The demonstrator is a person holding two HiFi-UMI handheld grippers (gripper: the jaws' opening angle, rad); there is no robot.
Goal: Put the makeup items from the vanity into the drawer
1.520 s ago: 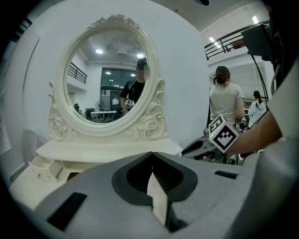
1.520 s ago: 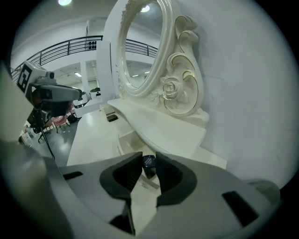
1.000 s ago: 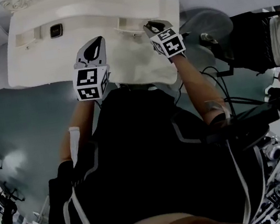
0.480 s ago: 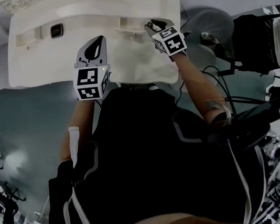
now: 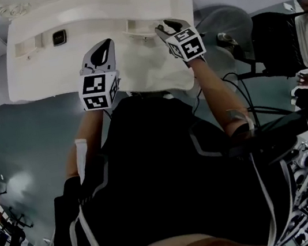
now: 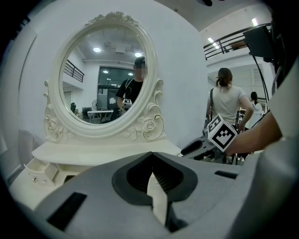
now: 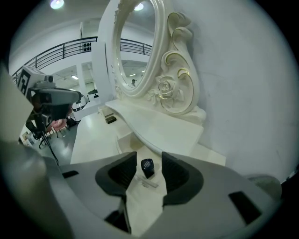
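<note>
A small dark blue makeup item [image 7: 147, 167] stands upright in the open drawer [image 7: 125, 141] on the right of the white vanity [image 5: 45, 67]. A thin pale stick [image 7: 146, 182] lies beside it. My right gripper [image 7: 144, 164] hovers at this drawer, its jaws opening, with the dark item in the gap and neither pad touching it. In the head view the right gripper [image 5: 164, 28] reaches to the drawer [image 5: 137, 27]. My left gripper [image 5: 101, 53] hangs over the vanity top, shut and empty. A dark compact [image 5: 58, 37] lies on the vanity's left.
An oval mirror [image 6: 105, 74] in a carved frame stands at the vanity's back. A small drawer [image 6: 39, 169] is open at the far left. A person [image 6: 229, 105] stands behind on the right. A chair [image 5: 286, 39] and cables [image 5: 243, 98] are to my right.
The right gripper has stayed at the right-hand drawer and shifted only slightly. The left gripper has not moved. A person at the right edge has moved.
</note>
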